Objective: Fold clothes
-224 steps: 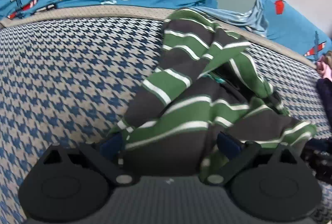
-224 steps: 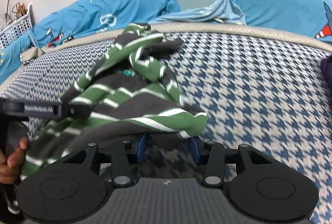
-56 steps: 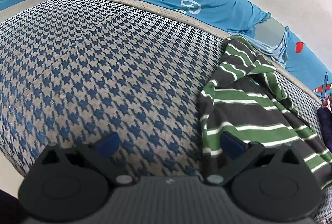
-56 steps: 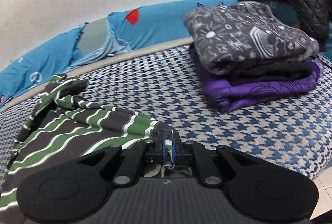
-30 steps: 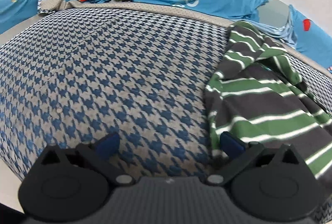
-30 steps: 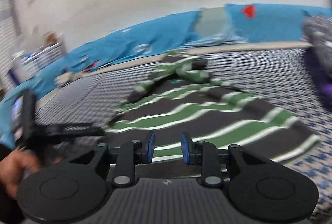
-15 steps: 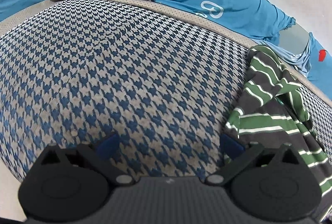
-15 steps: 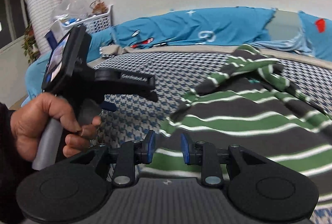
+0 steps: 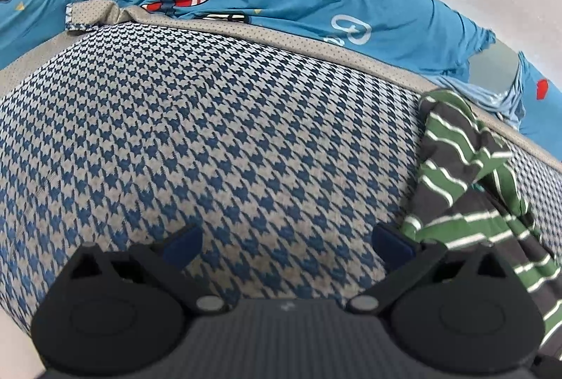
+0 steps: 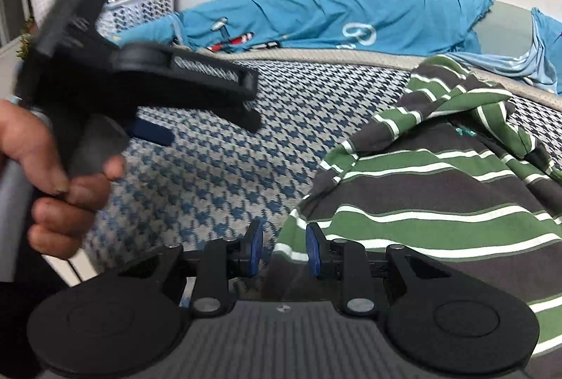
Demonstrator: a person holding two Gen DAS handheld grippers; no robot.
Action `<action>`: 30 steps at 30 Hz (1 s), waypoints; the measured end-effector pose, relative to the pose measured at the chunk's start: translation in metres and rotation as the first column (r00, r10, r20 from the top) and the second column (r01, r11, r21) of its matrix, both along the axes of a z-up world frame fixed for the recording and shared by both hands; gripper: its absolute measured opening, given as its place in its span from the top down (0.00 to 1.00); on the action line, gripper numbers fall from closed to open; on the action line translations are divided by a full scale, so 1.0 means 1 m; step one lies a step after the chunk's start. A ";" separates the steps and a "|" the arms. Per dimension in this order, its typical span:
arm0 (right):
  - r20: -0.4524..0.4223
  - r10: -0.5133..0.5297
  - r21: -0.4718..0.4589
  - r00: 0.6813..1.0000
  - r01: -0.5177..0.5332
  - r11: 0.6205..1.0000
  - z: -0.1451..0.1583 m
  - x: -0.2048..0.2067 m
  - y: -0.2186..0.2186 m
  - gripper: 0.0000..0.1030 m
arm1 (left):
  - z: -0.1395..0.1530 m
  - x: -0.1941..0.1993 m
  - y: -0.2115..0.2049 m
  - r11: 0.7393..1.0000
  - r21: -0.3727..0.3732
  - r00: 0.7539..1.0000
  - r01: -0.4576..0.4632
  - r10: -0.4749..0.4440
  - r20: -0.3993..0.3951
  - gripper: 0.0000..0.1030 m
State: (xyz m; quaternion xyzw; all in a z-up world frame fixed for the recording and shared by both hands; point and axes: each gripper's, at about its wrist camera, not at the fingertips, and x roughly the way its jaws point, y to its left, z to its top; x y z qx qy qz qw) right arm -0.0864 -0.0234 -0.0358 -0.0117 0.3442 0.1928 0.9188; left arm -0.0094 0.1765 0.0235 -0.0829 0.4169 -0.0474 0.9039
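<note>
Left gripper [image 9: 286, 247]: fingers spread wide and holding nothing, over the bare houndstooth mattress [image 9: 217, 147], with the green-and-grey striped shirt [image 9: 470, 189] lying just beyond its right fingertip. Right gripper [image 10: 284, 249]: fingers parted by a narrow gap, nothing clamped, at the near left edge of the striped shirt, which spreads ahead and right of them.

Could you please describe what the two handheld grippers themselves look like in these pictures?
Both are matte black plastic. The right gripper has blue finger pads, jointed linkage arms with silver pivot pins, two round discs at its base and a ribbed grey centre panel. The left gripper is built alike, with blue pads. Seen from outside, it has a grey handle. No cables show.
</note>
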 end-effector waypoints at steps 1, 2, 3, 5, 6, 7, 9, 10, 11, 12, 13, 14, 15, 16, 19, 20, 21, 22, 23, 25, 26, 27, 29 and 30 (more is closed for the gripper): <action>-0.007 -0.004 -0.007 1.000 0.004 1.000 -0.002 0.004 0.003 0.75 | 0.000 0.001 0.000 1.000 -0.006 1.000 0.000 0.000 -0.003 0.00; -0.014 -0.008 -0.015 1.000 0.007 1.000 -0.004 0.009 0.006 0.75 | 0.000 0.002 0.001 1.000 -0.011 1.000 0.000 0.000 -0.005 0.00; -0.025 -0.010 -0.022 1.000 0.009 1.000 -0.006 0.014 0.009 0.75 | 0.000 0.002 0.001 1.000 -0.017 1.000 0.001 -0.001 -0.008 0.00; -0.039 -0.015 -0.042 0.999 0.013 0.999 -0.008 0.021 0.012 0.77 | 0.000 0.004 0.001 1.000 -0.027 1.000 0.001 -0.002 -0.013 0.00; -0.042 -0.018 -0.052 0.999 0.016 0.999 -0.008 0.025 0.013 0.88 | 0.001 0.004 0.003 0.999 -0.032 1.000 -0.003 0.003 -0.008 0.00; -0.045 -0.022 -0.062 0.999 0.019 0.998 -0.008 0.028 0.015 0.92 | 0.003 0.004 0.004 0.999 -0.037 1.000 -0.008 0.008 -0.002 0.00; -0.063 -0.021 -0.051 0.998 0.018 0.999 -0.008 0.035 0.014 0.96 | 0.007 0.004 0.007 0.999 -0.046 1.000 -0.018 0.019 0.010 0.00; -0.075 -0.020 -0.032 0.997 0.017 0.999 -0.008 0.037 0.012 0.96 | 0.008 0.004 0.009 0.998 -0.051 1.000 -0.023 0.024 0.016 0.00; -0.081 -0.013 -0.009 0.997 0.012 1.000 -0.006 0.039 0.011 0.96 | 0.010 0.003 0.010 0.998 -0.056 0.999 -0.028 0.030 0.021 0.00; -0.078 0.002 0.014 0.997 -0.001 1.000 -0.003 0.040 0.011 0.96 | 0.012 0.003 0.011 0.998 -0.061 0.999 -0.033 0.035 0.027 0.00; -0.075 0.017 0.037 0.997 -0.014 0.999 0.000 0.041 0.011 0.96 | 0.013 0.003 0.013 0.997 -0.066 0.999 -0.038 0.040 0.033 0.00; -0.070 0.030 0.055 0.997 -0.026 0.998 0.004 0.042 0.012 0.96 | 0.015 0.003 0.014 0.997 -0.071 0.998 -0.043 0.046 0.038 0.00; -0.067 0.036 0.071 0.997 -0.031 0.997 0.007 0.045 0.013 0.96 | 0.017 0.003 0.016 0.996 -0.076 0.998 -0.048 0.051 0.044 0.00; -0.072 0.036 0.095 0.997 -0.029 0.995 0.008 0.048 0.014 0.96 | 0.019 0.003 0.019 0.995 -0.080 0.997 -0.061 0.065 0.050 0.00; -0.075 0.032 0.161 0.997 -0.020 0.987 0.013 0.061 0.017 0.96 | 0.025 0.003 0.031 0.990 -0.093 0.992 -0.102 0.108 0.069 0.00; -0.071 0.032 0.173 0.997 -0.019 0.985 0.013 0.064 0.019 0.96 | 0.027 0.002 0.035 0.989 -0.098 0.990 -0.115 0.123 0.076 0.00; -0.064 0.033 0.176 0.997 -0.021 0.984 0.014 0.068 0.022 0.96 | 0.029 0.002 0.039 0.986 -0.102 0.987 -0.129 0.137 0.082 0.00; -0.059 0.035 0.180 0.998 -0.024 0.983 0.015 0.071 0.026 0.96 | 0.031 0.003 0.043 0.984 -0.104 0.985 -0.142 0.151 0.084 0.00; -0.056 0.039 0.188 0.998 -0.028 0.982 0.015 0.073 0.031 0.96 | 0.032 0.003 0.047 0.982 -0.106 0.983 -0.155 0.164 0.085 0.00; -0.051 0.046 0.204 0.998 -0.034 0.978 0.017 0.078 0.042 0.96 | 0.033 0.004 0.053 0.977 -0.117 0.979 -0.177 0.187 0.083 0.00; -0.050 0.048 0.215 0.998 -0.036 0.976 0.017 0.080 0.047 0.95 | 0.035 0.003 0.057 0.974 -0.125 0.977 -0.188 0.199 0.083 0.00; -0.051 0.050 0.228 0.997 -0.037 0.973 0.017 0.082 0.051 0.95 | 0.037 0.004 0.058 0.972 -0.128 0.975 -0.195 0.207 0.083 0.00; -0.060 0.054 0.256 0.997 -0.037 0.966 0.017 0.086 0.061 0.95 | 0.041 0.005 0.061 0.969 -0.126 0.970 -0.213 0.225 0.089 0.00; -0.066 0.058 0.262 0.996 -0.039 0.964 0.016 0.087 0.065 0.95 | 0.042 0.005 0.062 0.968 -0.125 0.969 -0.219 0.231 0.091 0.00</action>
